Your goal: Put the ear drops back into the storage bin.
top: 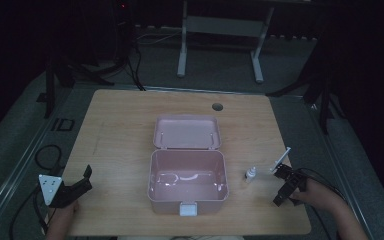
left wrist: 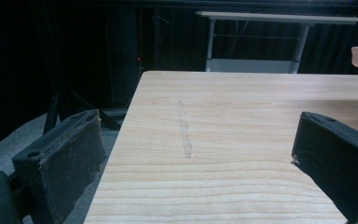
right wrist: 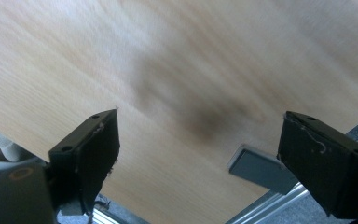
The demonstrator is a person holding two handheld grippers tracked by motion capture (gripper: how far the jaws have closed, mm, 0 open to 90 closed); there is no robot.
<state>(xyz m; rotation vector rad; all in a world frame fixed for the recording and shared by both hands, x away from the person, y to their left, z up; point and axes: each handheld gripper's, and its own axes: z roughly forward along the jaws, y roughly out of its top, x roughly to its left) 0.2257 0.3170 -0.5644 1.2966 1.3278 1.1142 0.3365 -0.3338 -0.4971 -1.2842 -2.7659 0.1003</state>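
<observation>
I have the right gripper (top: 286, 186) over the near right corner of the light wood-grain table (top: 125, 125), jaws spread wide with nothing between them; its own view shows bare tabletop in the gap. The left gripper (top: 77, 187) sits at the near left edge, jaws equally wide and empty, bare wood ahead of them.

The small white plastic dropper bottle (top: 250, 174) stands upright just beyond and to the left of my right jaws, not touching them. The thin white stick-like item (top: 280, 160) lies just ahead of the jaw tips; I cannot tell what it is. The open pink plastic box (top: 188, 186), hinged lid laid back, sits between the two grippers, well apart from the left one.

My reading: the bottle is the next pick, bound for the box.

Risks:
- The bottle is narrow and upright; a sideways approach could let one jaw knock it over before the other arrives.
- The stick lies close by, so a sweep could drag it along or off the right edge.
- The right gripper's view is blurred, so lining up from it alone could miss.
</observation>
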